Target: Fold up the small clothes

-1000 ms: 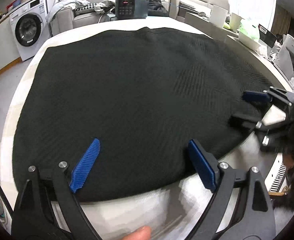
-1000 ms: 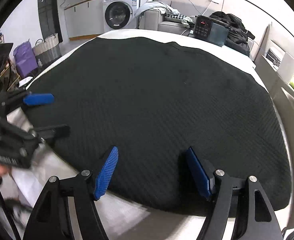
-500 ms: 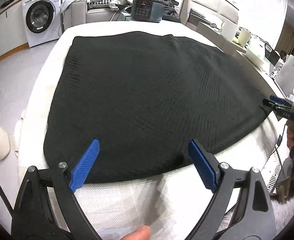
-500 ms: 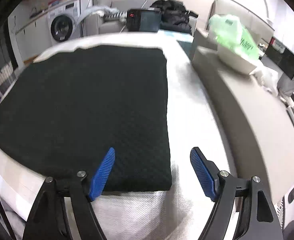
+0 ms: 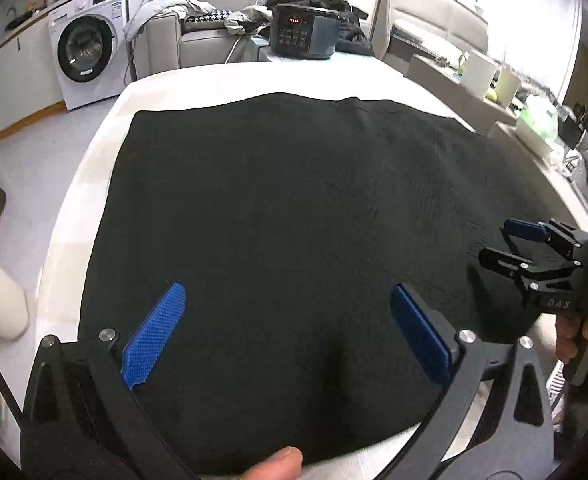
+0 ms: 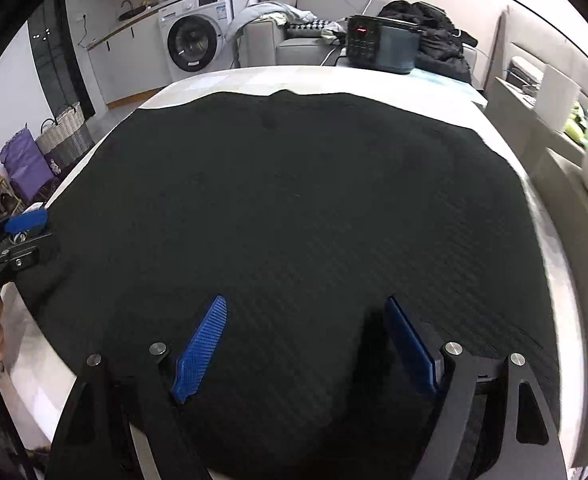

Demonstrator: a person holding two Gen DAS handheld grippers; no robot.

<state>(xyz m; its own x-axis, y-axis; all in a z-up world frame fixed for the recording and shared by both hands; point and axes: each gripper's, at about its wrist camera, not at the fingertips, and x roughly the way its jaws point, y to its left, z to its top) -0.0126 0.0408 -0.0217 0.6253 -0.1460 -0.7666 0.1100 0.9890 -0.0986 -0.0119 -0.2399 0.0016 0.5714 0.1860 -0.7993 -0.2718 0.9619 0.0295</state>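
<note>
- Here, in the left wrist view, the left gripper [image 5: 288, 334] hangs over the near edge of the black knitted garment [image 5: 294, 220], which lies flat on the white table [image 5: 94, 168]. Its jaws have just been opening and stand wide apart, pads clear of the cloth.
- In the right wrist view, the right gripper [image 6: 305, 344] hovers over the garment's near edge, jaws likewise just widened, nothing pinched.
</note>
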